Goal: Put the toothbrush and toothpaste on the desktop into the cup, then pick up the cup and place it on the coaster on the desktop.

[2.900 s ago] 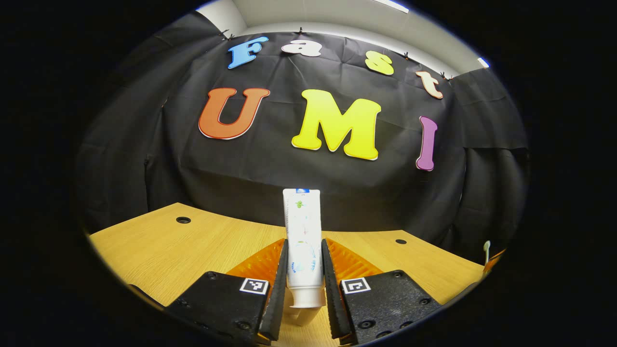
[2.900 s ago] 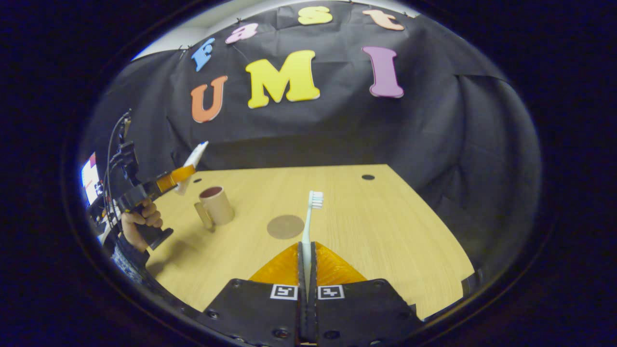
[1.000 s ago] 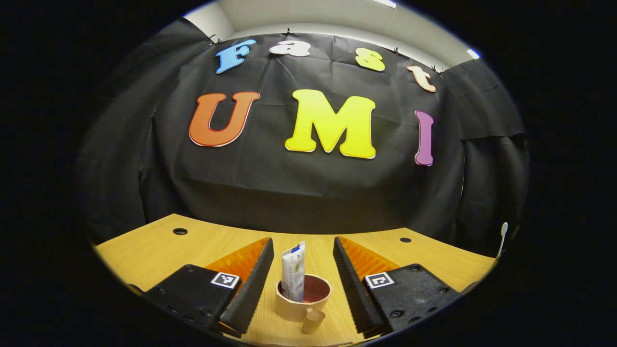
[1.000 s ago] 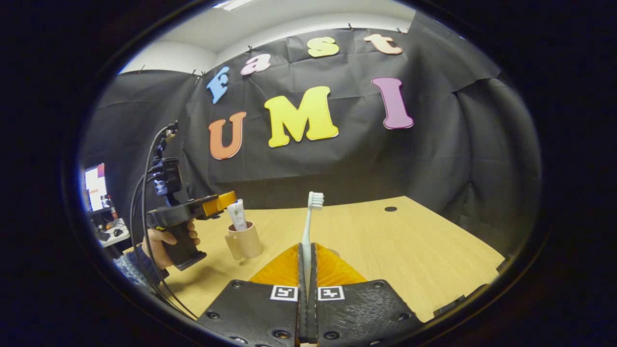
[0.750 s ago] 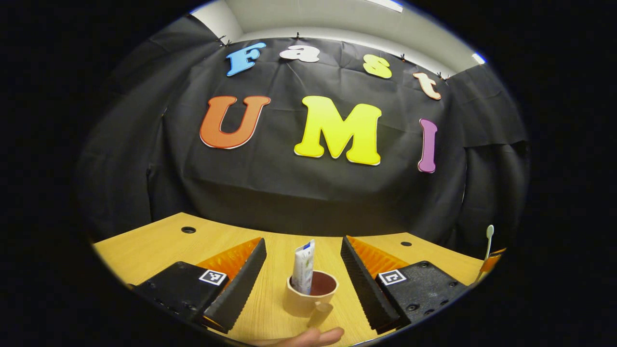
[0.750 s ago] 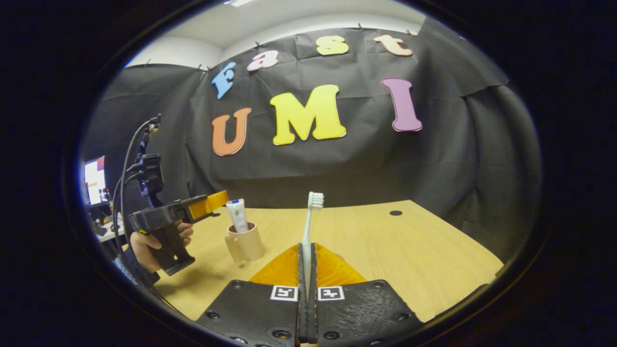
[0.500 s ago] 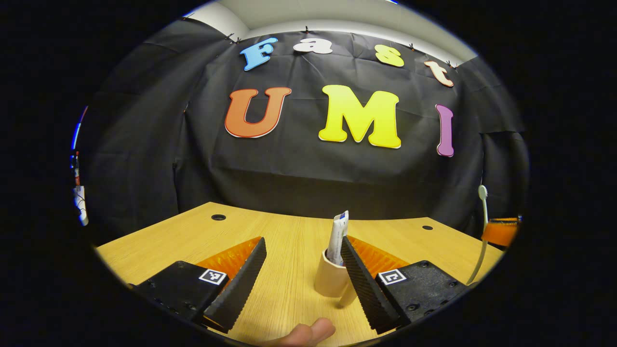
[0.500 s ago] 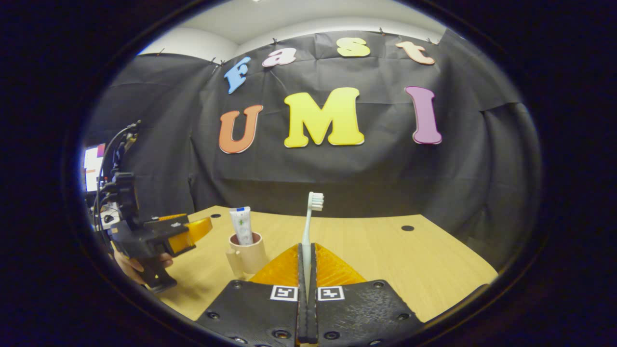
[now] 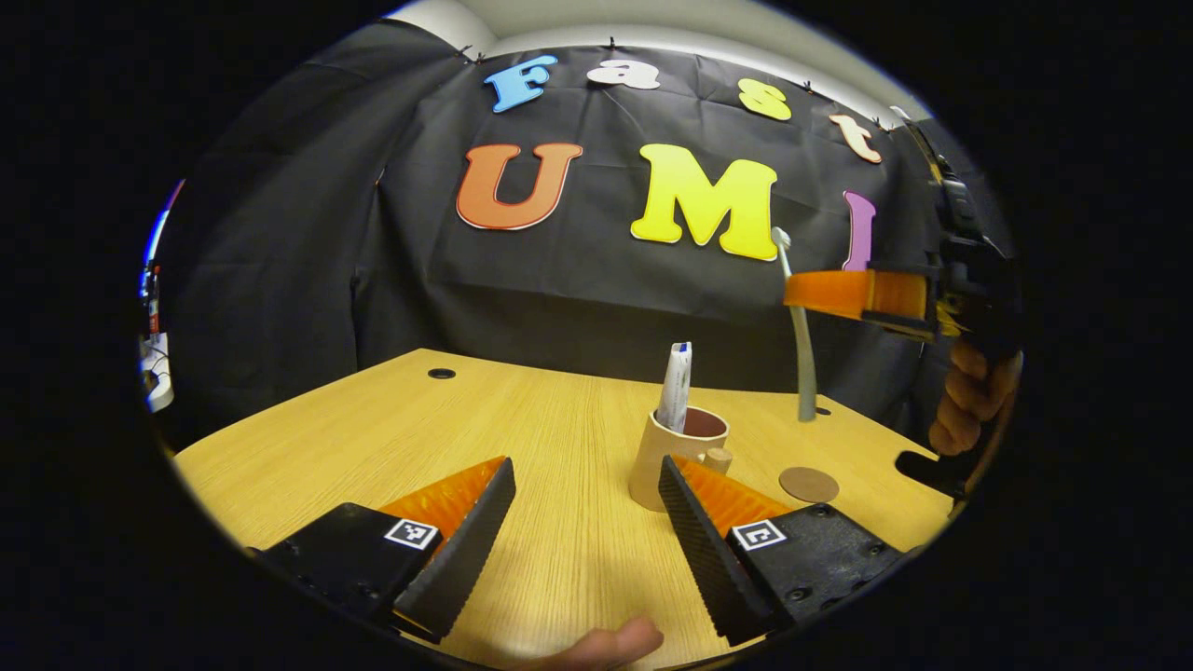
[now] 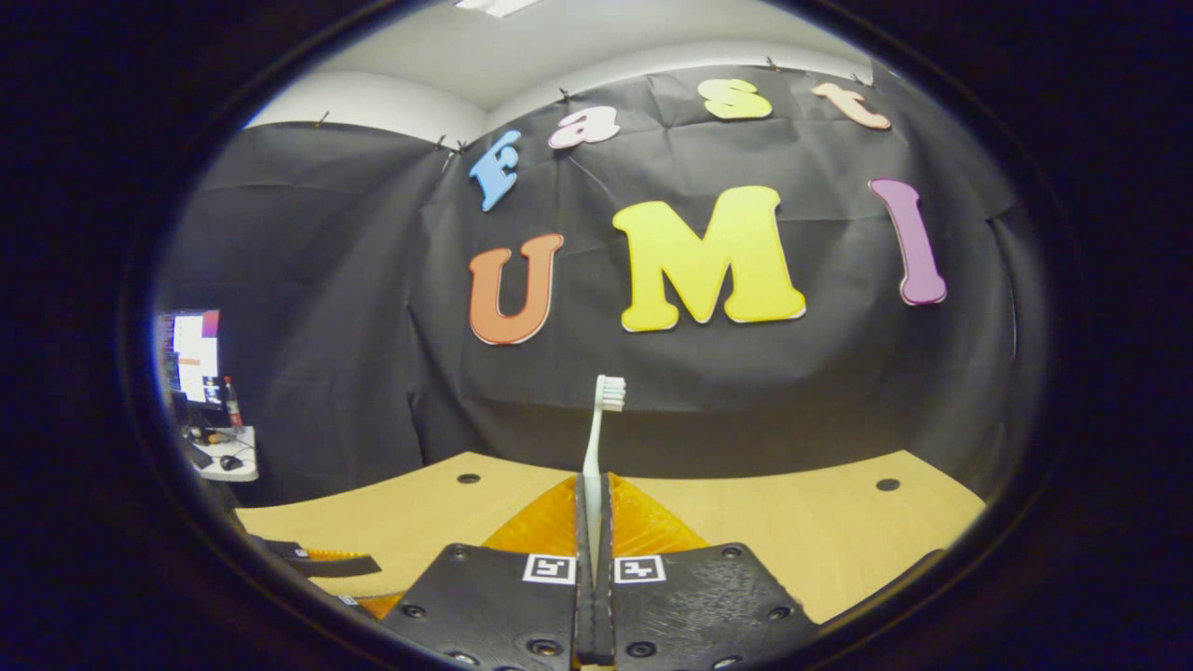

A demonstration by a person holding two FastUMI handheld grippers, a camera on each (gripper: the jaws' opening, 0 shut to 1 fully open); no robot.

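A wooden desktop meets the booth's black cloth wall. On it stands the cup with the toothpaste inside, a round coaster nearby. The left gripper gapes wide, empty; the right gripper is clamped on the toothbrush.

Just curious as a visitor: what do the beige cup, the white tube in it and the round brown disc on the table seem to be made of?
Beige handled cup: looks like matte ceramic or plastic; thick rim, no shine.
White printed toothpaste tube: probably soft plastic; flat crimped top.
Round brown coaster: thin, dull, flat; possibly cork or leather, hard to tell.
Light wooden table: wood-grain finish, maybe laminate.
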